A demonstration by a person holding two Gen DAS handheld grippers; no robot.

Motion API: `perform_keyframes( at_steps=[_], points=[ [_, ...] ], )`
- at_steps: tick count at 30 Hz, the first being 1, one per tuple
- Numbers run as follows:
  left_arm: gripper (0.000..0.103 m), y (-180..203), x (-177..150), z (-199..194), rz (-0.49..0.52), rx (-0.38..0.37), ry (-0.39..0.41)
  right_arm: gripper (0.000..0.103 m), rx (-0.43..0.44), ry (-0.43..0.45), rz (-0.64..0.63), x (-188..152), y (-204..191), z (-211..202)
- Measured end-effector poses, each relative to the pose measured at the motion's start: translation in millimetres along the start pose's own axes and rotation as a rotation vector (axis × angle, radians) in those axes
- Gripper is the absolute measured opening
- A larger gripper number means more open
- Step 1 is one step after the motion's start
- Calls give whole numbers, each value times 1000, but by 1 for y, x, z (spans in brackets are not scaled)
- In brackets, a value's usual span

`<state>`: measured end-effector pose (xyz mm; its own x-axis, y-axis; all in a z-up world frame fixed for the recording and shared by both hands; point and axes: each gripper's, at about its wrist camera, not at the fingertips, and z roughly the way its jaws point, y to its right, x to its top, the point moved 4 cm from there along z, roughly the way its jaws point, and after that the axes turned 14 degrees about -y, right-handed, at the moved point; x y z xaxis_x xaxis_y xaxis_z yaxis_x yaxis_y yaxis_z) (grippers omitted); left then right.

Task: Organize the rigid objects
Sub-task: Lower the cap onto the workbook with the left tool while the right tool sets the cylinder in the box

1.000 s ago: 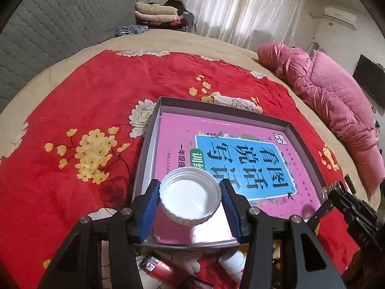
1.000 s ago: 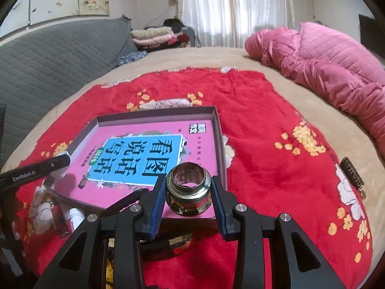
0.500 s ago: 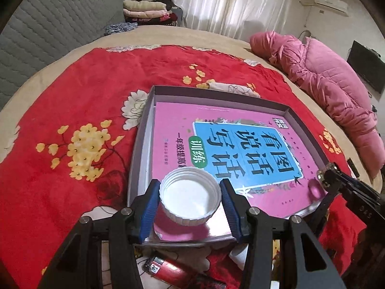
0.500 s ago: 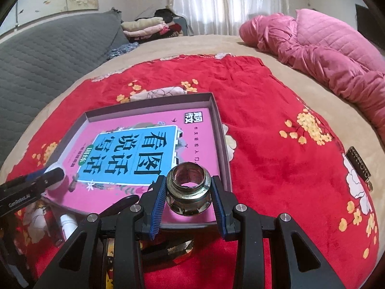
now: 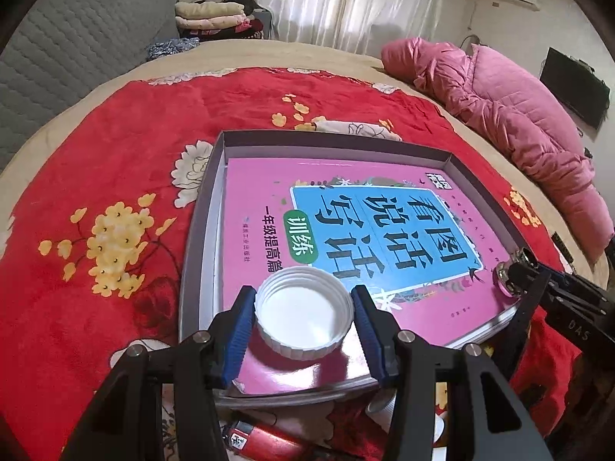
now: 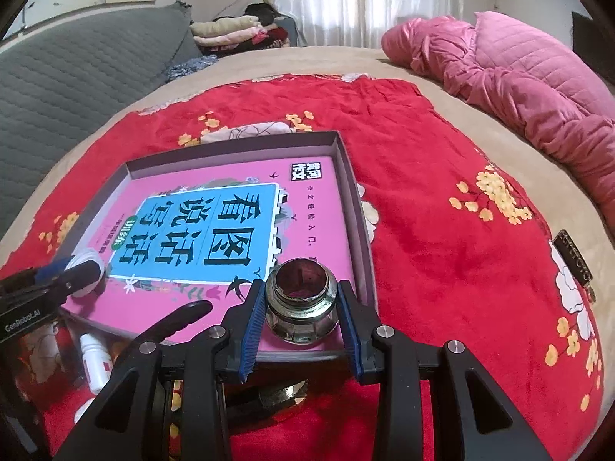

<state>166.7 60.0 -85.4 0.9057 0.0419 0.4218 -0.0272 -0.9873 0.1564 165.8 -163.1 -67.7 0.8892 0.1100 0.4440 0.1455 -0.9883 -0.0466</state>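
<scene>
My left gripper (image 5: pixel 303 317) is shut on a white ribbed bottle cap (image 5: pixel 303 320), held open side up over the near left corner of a pink book (image 5: pixel 346 230). The book lies in a shallow grey box (image 5: pixel 200 230) on a red floral blanket. My right gripper (image 6: pixel 301 307) is shut on a metal threaded fitting (image 6: pixel 301 303), held over the book's near right corner (image 6: pixel 307 238). The right gripper with the fitting (image 5: pixel 511 272) shows at the right of the left wrist view. The left gripper with the cap (image 6: pixel 82 269) shows at the left of the right wrist view.
A red lighter (image 5: pixel 261 438) and a small white bottle (image 6: pixel 94 361) lie on the blanket in front of the box. A black handled tool (image 6: pixel 177 319) and a brass-coloured piece (image 6: pixel 284 392) lie under my right gripper. A pink quilt (image 6: pixel 519 77) lies at the far right.
Both grippers have moved forward and lower over the box, each still holding its object. The cap and the fitting now sit closer to the book's cover.
</scene>
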Motion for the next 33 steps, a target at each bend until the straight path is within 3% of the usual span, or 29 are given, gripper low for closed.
perform_keyframes(
  at_steps=[9, 17, 22, 33],
  points=[
    [51, 8, -2, 6, 62, 87, -17, 38, -22, -12, -22, -2, -3, -3],
    [51, 5, -2, 6, 65, 74, -13, 38, -21, -10, -23, -4, -3, -8],
    [51, 5, -2, 5, 72, 61, -5, 47, -11, 19, -28, -6, -2, -23],
    [51, -2, 2, -3, 39, -18, 2, 48, -5, 37, -2, -13, 7, -42]
  ],
)
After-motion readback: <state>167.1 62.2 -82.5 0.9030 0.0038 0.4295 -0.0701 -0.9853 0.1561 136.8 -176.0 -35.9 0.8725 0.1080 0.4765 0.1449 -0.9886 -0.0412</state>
